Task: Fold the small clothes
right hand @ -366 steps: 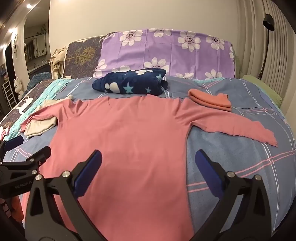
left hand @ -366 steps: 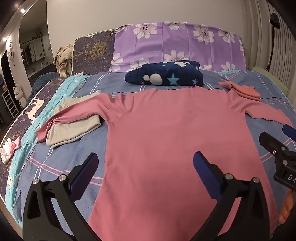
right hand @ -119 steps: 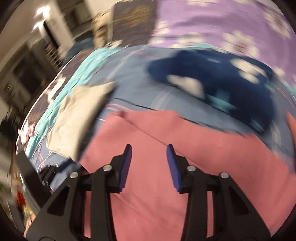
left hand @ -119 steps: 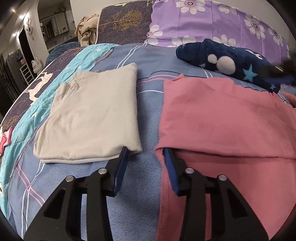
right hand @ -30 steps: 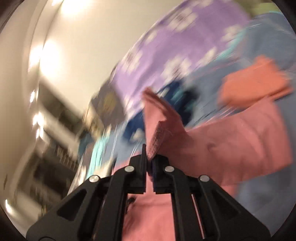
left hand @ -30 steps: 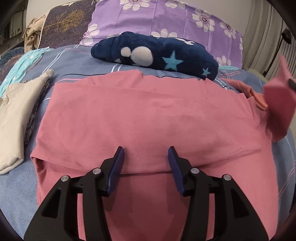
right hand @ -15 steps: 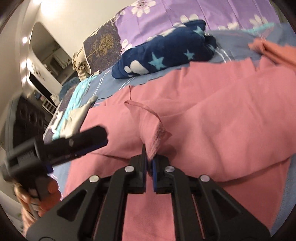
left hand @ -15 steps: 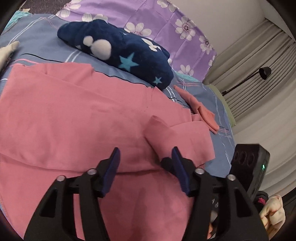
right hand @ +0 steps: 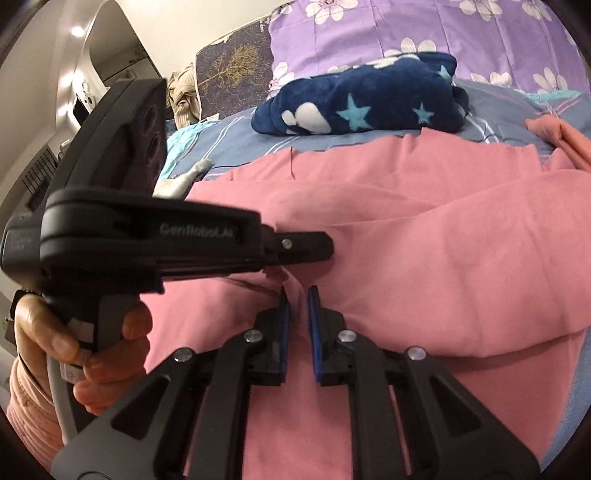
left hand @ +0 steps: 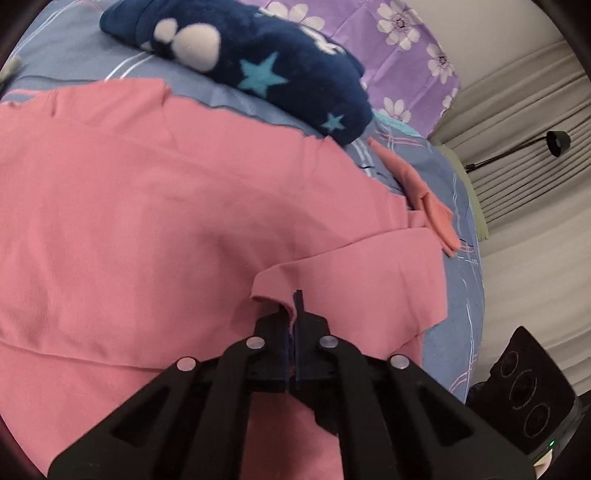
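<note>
Pink long-sleeved cotton top [left hand: 147,221] is seen spread across the blue striped bedsheet [left hand: 458,295], filling the centre and left of the left wrist frame, with one sleeve already laid over the chest. The cuff of that folded pink sleeve [left hand: 351,280] is pinched between the closed jaws of the left gripper [left hand: 291,325] at lower centre of the frame. In the right wrist view the right gripper [right hand: 297,325] is shown at lower centre, its blue pads parted by a narrow gap with no cloth visibly gripped between them, just beside the left tool's tip. A folded navy fleece blanket with stars [left hand: 258,55] is seen lying at the top of the frame, against a purple flowered pillow [right hand: 443,33], and a folded salmon garment [left hand: 436,214] lies at the right edge of the shirt.

The sleeve fold appears to be the step in hand. It would be done well if the cuff were drawn taut and laid flat, its edge kept parallel to the shirt's side seam, wrinkles smoothed out before release, and the layer beneath left undisturbed as the jaws are opened.
</note>
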Demonstrator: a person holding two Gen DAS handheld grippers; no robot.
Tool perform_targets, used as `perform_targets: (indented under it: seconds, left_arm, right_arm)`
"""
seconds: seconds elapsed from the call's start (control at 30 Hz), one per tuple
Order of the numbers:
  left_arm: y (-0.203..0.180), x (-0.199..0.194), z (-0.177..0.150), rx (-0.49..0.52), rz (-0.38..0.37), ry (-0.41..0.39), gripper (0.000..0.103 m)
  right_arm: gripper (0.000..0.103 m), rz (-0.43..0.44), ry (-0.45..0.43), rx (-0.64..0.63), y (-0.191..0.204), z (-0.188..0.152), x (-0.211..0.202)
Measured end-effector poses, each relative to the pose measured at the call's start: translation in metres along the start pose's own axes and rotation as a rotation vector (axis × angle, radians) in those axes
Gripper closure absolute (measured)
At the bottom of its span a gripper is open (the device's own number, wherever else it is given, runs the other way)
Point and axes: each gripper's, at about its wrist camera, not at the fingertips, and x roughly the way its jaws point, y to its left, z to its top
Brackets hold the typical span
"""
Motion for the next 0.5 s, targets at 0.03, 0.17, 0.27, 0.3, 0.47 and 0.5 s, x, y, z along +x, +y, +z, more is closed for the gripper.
perform_targets:
  seconds: [0.03,0.17,0.27,0.3,0.47,0.5]
  left_arm:
    - [-0.005,-0.003,0.002,0.030,0.011,-0.016,0.102]
    - [-0.031,-0.035,0.014,0.113,-0.001,-0.096,0.102]
    - [-0.045,-0.077,0.026,0.181,0.009,-0.186,0.102]
    - [-0.046,-0.094,0.028,0.206,0.027,-0.217,0.102]
    - [-0.023,-0.156,0.026,0.281,0.182,-0.300,0.102]
    - [-0.011,-0.161,0.024,0.277,0.241,-0.306,0.102]
  right_arm:
    - [0.091,0.000,-0.003,-0.002,0.000,0.000,-0.003]
    - [0.082,0.011,-0.038,0.012,-0.002,0.002,-0.019]
    - [0.061,-0.008,-0.073,-0.011,0.000,0.007,-0.035]
    - [0.061,-0.028,-0.089,-0.025,0.000,0.009,-0.042]
    - [0.057,-0.135,-0.076,-0.029,-0.023,0.006,-0.054]
    - [0.057,-0.160,-0.061,-0.011,-0.032,0.003,-0.053]
